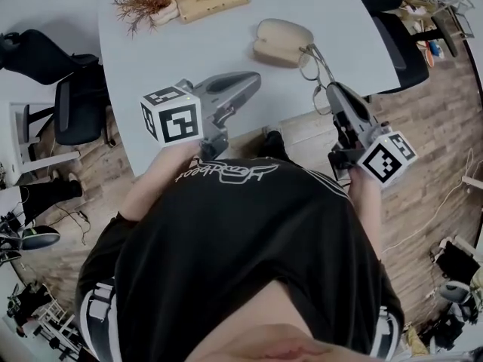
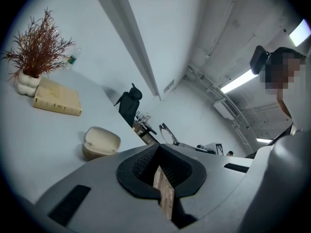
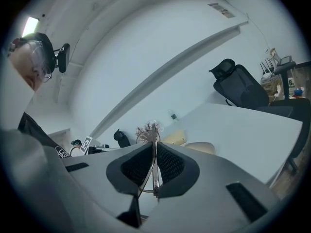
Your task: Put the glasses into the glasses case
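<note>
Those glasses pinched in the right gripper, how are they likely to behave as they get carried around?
The glasses look thin and wiry, so they are probably light and easily bent. The right gripper pinches only a slim part of the frame, with the lenses out beyond the jaws, so they may swing or twist when moved.

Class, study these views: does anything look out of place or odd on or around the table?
One thing: the glasses case on the table looks shut, while the right tool grips the glasses just beside it. Nothing looks spilled or damaged.
</note>
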{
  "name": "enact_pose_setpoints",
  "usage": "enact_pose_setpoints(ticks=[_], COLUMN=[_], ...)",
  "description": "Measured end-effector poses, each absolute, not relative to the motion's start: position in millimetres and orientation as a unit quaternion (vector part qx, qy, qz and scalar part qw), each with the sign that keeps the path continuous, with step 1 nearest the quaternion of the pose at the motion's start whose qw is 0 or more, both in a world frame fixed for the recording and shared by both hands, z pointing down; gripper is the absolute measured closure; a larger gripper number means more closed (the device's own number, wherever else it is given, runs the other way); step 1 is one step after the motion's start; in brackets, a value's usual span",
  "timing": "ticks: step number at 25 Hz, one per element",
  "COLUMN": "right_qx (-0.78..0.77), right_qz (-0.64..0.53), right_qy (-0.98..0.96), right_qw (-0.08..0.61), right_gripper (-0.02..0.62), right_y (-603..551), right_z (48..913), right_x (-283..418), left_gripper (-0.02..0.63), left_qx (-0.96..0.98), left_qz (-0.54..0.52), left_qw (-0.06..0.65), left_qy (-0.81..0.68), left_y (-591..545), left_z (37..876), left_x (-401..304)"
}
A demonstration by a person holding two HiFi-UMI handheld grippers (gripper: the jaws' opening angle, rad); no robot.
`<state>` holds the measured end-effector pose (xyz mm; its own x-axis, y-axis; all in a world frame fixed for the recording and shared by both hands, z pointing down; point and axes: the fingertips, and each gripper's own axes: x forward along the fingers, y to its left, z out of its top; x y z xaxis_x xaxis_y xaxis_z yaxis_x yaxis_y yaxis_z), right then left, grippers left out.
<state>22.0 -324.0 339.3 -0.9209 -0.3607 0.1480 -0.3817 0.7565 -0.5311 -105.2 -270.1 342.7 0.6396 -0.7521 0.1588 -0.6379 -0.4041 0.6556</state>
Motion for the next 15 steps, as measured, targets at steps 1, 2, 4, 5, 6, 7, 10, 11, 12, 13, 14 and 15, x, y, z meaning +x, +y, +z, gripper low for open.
enact_pose_setpoints(ticks=[1, 2, 4, 5, 6, 7, 10, 11, 12, 13, 14, 15], right_qx=[0.195, 0.192, 0.184, 0.182, 0.180, 0.178, 0.170, 0.167, 0.163, 0.160, 0.156, 0.152], right_qz=[0.287, 0.288, 0.291, 0.292, 0.292, 0.292, 0.296, 0.298, 0.300, 0.300, 0.301, 0.301], right_qy=[-0.938, -0.938, -0.939, -0.939, -0.939, -0.939, -0.939, -0.939, -0.939, -0.939, -0.940, -0.940], right_qw=[0.020, 0.020, 0.018, 0.020, 0.025, 0.031, 0.042, 0.044, 0.046, 0.047, 0.047, 0.048], right_gripper=[0.566, 0.566, 0.566, 0.566, 0.566, 0.566, 0.566, 0.566, 0.566, 0.566, 0.566, 0.566], right_y=[-334.5, -344.4, -363.0, -371.6, -379.8, -387.8, -411.9, -419.7, -427.1, -433.9, -440.3, -446.6], right_z=[339.0, 338.6, 338.8, 340.2, 342.7, 345.5, 350.5, 351.7, 353.1, 354.5, 355.6, 356.7], right_x=[20.0, 17.8, 13.1, 11.1, 9.7, 8.4, 2.8, 0.4, -2.1, -4.8, -7.8, -10.7], left_gripper=[0.598, 0.598, 0.598, 0.598, 0.598, 0.598, 0.598, 0.598, 0.598, 0.598, 0.598, 0.598], left_qx=[0.832, 0.830, 0.826, 0.824, 0.821, 0.818, 0.806, 0.802, 0.799, 0.796, 0.793, 0.791], left_qz=[-0.083, -0.084, -0.086, -0.087, -0.088, -0.089, -0.092, -0.093, -0.094, -0.095, -0.096, -0.096], left_qw=[0.353, 0.354, 0.355, 0.356, 0.358, 0.360, 0.370, 0.373, 0.375, 0.377, 0.378, 0.379], left_qy=[-0.420, -0.423, -0.429, -0.432, -0.435, -0.439, -0.453, -0.457, -0.461, -0.464, -0.468, -0.471], left_y=[-279.7, -288.7, -304.9, -311.9, -318.3, -324.3, -342.1, -347.5, -352.5, -356.8, -360.7, -364.2], left_z=[342.9, 343.3, 344.7, 346.0, 347.6, 349.6, 356.1, 358.0, 359.7, 361.3, 362.7, 363.8], left_x=[-106.9, -108.2, -111.2, -113.2, -115.5, -118.1, -126.1, -128.4, -130.4, -132.2, -133.9, -135.7])
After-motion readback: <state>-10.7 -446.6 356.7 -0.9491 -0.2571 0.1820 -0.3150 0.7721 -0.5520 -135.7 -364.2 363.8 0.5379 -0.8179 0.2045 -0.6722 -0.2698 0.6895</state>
